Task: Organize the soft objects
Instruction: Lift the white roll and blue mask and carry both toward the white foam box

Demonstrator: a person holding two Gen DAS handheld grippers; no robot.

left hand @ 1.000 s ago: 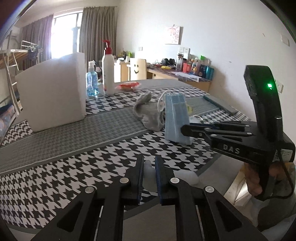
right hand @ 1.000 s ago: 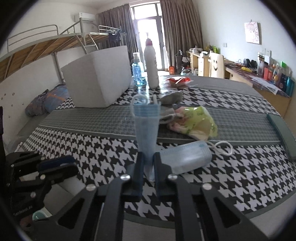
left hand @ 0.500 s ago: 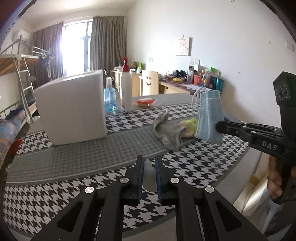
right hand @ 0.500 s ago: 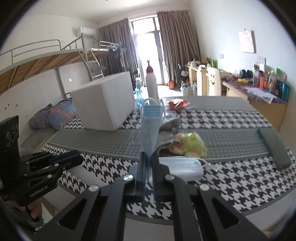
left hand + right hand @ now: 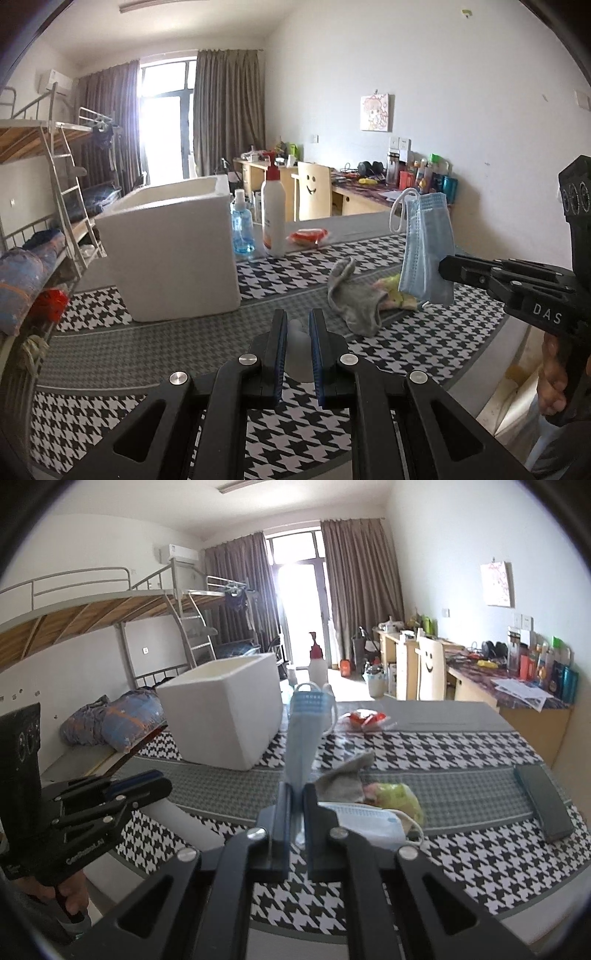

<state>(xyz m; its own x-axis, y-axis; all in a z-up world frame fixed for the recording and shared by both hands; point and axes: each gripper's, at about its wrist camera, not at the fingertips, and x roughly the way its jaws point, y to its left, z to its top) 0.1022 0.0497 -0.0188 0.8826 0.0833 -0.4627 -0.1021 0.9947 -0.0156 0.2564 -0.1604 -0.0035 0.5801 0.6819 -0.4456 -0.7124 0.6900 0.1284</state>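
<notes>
My right gripper [image 5: 298,805] is shut on a blue face mask [image 5: 304,734] and holds it up above the table; the mask [image 5: 426,251] and that gripper [image 5: 445,266] also show at the right of the left wrist view. My left gripper [image 5: 297,332] is shut on a whitish soft thing [image 5: 298,350], blurred between the fingers; it shows at the left of the right wrist view [image 5: 147,781]. A grey sock [image 5: 354,301], a yellow-green soft item [image 5: 397,799] and a second mask [image 5: 364,821] lie on the table. A white foam box [image 5: 173,251] stands open at the back left.
The table has a houndstooth cloth [image 5: 110,369]. Behind the box stand a blue sanitizer bottle [image 5: 242,229] and a white pump bottle [image 5: 273,218], with a red packet [image 5: 308,236] beside them. A dark flat case [image 5: 543,801] lies at the right. A bunk bed [image 5: 110,627] is on the left.
Both grippers have risen and pulled back from the table. The blue mask has gone up with my right gripper and hangs higher above the sock pile. The box's open top has come into view.
</notes>
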